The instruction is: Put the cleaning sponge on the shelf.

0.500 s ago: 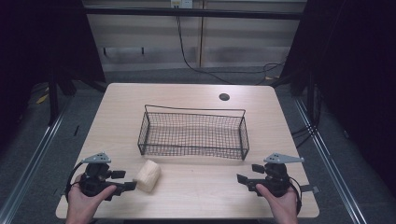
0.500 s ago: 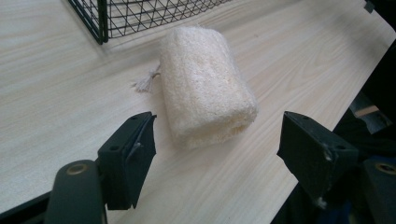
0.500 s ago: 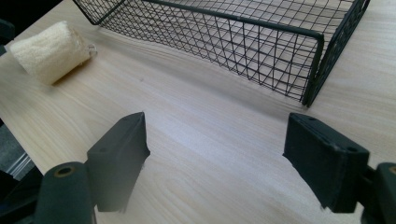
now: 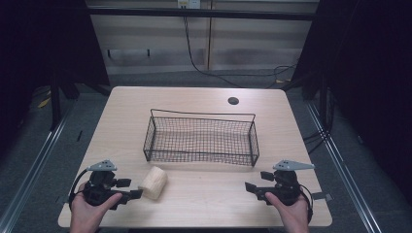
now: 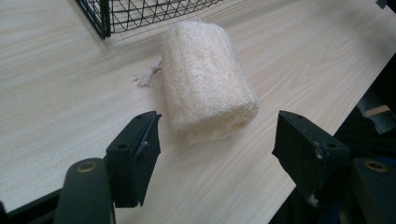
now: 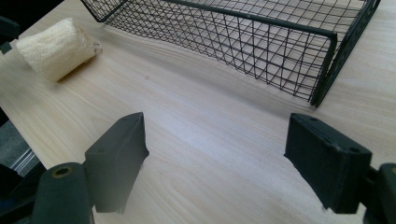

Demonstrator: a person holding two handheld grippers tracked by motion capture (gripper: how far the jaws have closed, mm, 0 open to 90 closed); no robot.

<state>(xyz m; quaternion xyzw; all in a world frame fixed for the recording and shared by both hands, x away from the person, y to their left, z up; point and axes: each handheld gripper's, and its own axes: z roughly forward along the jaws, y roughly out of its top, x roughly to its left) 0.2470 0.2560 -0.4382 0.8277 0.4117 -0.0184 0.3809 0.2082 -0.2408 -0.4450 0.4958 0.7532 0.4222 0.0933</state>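
Note:
A pale loofah roll (image 4: 153, 182) lies on the wooden table (image 4: 194, 102) just in front of the left end of a black wire basket (image 4: 200, 138). My left gripper (image 4: 130, 189) is open at the table's front left, its jaws pointing right at the loofah (image 5: 205, 88), which lies just beyond the jaw tips and apart from them. My right gripper (image 4: 257, 183) is open at the front right, jaws pointing left over bare wood. In the right gripper view the loofah (image 6: 56, 46) lies far left and the basket (image 6: 261, 42) stands ahead.
The basket holds nothing and sits mid-table. A dark round hole (image 4: 233, 101) is in the tabletop behind it. The table's front edge runs close under both hands. Dark floor and metal rails (image 4: 29, 160) flank the table.
My left gripper has edged slightly right toward the loofah. The right gripper, loofah and basket keep their places.

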